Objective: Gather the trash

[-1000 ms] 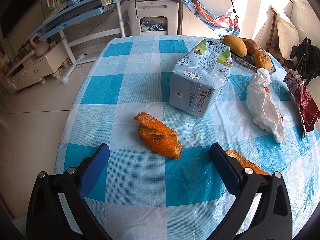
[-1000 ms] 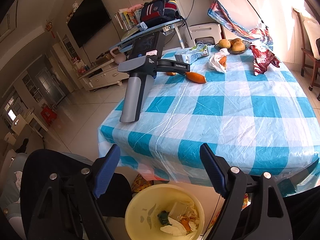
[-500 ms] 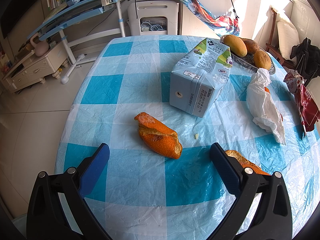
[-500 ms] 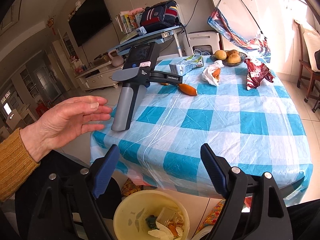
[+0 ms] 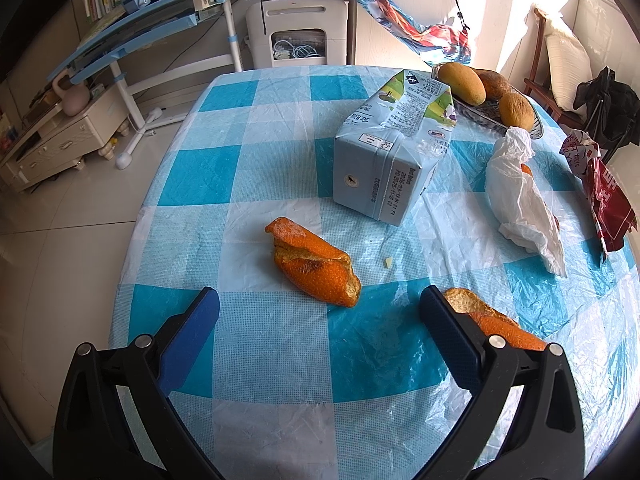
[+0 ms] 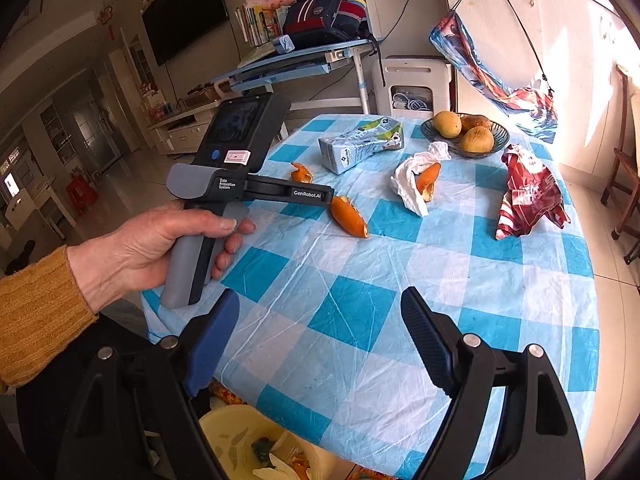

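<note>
In the left wrist view my left gripper (image 5: 318,308) is open and empty, low over the checked tablecloth (image 5: 272,352). An orange peel (image 5: 312,264) lies just beyond its fingertips. A second peel (image 5: 496,324) is partly hidden behind the right finger. My right gripper (image 6: 320,308) is open and empty near the table's front edge, above a yellow bin (image 6: 240,436) that holds scraps. A hand (image 6: 160,240) in a mustard sleeve grips the left gripper's grey handle (image 6: 188,268). Further back lie a milk carton (image 6: 360,144), a white tissue (image 6: 412,184) around a peel, and a red wrapper (image 6: 528,196).
A glass bowl (image 6: 496,138) with three fruits stands at the table's far side. Beyond it are a white stool (image 6: 412,84), a blue tilting desk (image 6: 296,64) and a wooden chair (image 6: 624,184) on the right. Tiled floor lies to the left.
A hand came in from the left and closed on the left gripper's handle. The right view swung up over the table, so the bin sank to the bottom edge. The left view is unchanged.
</note>
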Demonstrator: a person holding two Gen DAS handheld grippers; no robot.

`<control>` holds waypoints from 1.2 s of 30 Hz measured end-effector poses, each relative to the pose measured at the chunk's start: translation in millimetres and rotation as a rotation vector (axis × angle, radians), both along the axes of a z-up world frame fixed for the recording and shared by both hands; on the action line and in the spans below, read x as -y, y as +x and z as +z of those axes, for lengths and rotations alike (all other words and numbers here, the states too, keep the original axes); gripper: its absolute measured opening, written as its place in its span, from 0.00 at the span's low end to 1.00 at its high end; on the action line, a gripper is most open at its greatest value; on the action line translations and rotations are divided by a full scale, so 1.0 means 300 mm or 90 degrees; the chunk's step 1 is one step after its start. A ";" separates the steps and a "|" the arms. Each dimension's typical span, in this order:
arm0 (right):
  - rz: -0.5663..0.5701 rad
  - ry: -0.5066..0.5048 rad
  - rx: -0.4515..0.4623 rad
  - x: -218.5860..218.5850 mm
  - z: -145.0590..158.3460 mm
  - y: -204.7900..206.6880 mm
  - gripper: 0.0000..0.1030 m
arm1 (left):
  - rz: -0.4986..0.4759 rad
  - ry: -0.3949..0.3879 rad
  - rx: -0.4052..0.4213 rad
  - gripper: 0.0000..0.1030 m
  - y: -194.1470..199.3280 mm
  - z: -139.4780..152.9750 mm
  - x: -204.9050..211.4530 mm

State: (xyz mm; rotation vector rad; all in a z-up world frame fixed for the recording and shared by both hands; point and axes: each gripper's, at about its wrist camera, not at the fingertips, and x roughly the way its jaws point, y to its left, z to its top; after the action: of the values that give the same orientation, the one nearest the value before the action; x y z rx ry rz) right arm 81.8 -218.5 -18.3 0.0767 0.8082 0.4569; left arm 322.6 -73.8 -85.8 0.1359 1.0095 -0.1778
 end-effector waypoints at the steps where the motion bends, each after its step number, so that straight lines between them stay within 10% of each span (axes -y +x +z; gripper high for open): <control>1: 0.006 -0.008 0.001 -0.007 -0.002 0.028 0.77 | -0.007 0.006 -0.003 0.94 0.003 0.005 0.001; 17: 0.086 -0.110 -0.004 -0.171 -0.139 0.366 0.57 | -0.077 -0.086 0.065 0.93 0.039 0.149 -0.026; 26: 0.095 -0.089 -0.023 -0.130 -0.147 0.384 0.20 | -0.172 0.033 0.038 0.93 0.232 0.079 0.217; 30: 0.096 -0.080 -0.029 -0.121 -0.146 0.378 0.15 | -0.181 0.071 0.006 0.55 0.294 0.042 0.277; 36: 0.099 -0.047 -0.033 -0.111 -0.110 0.336 0.14 | -0.183 0.032 0.036 0.52 0.229 0.119 0.247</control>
State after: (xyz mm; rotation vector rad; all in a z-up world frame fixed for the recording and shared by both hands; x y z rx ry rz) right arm 182.4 -185.2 -51.4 -0.0432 0.8854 0.5735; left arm 391.2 -147.8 -50.1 0.3309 0.9350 -0.4079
